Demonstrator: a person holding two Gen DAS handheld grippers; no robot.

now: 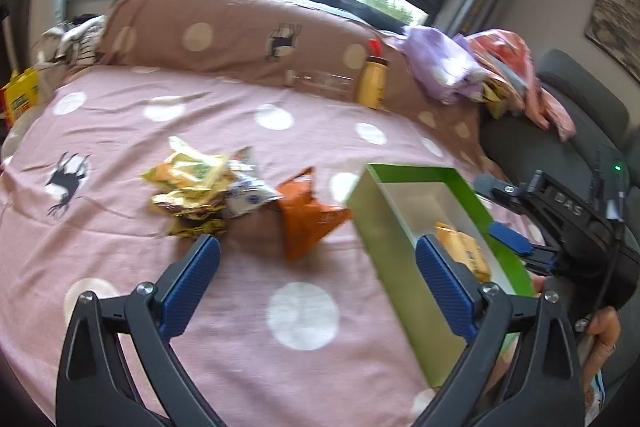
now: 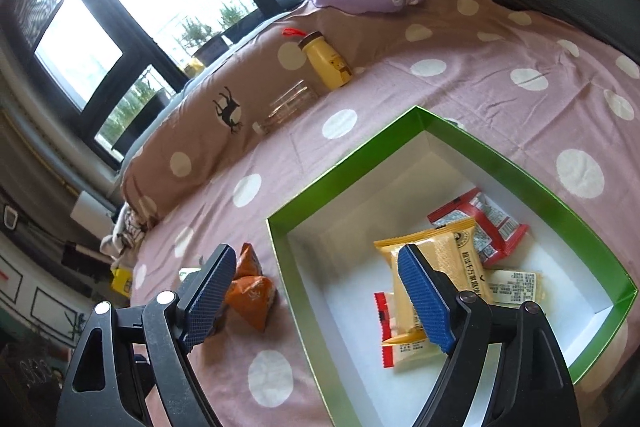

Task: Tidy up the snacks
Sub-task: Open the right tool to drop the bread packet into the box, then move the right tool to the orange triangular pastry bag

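The green box (image 2: pixel 500 163) sits on the pink spotted bedspread (image 1: pixel 240 307) with several packets already lying flat inside, among them a yellow packet (image 2: pixel 436 247) and a red packet (image 2: pixel 488 219). The rest of the snacks wait just beside the box's left wall: an orange packet (image 1: pixel 308 223) nearest it, and a loose pile of packets (image 1: pixel 196 187) touching that one on its far side.

Both tools are empty. The left gripper (image 1: pixel 318 271) has its jaws spread wide and hovers over bare cloth, with the orange packet just ahead of it; the right gripper (image 2: pixel 316 299) is also well open, straddling the box's left wall with nothing between the pads.

The step in hand looks like fetching the next snack, probably the orange one (it lies clear of the heap, so it is the easy pick). To do it well, bring the left jaws down across a narrow part of the puffy packet, close on a crimped edge or corner rather than the slippery middle, and lift clear before crossing the box wall.
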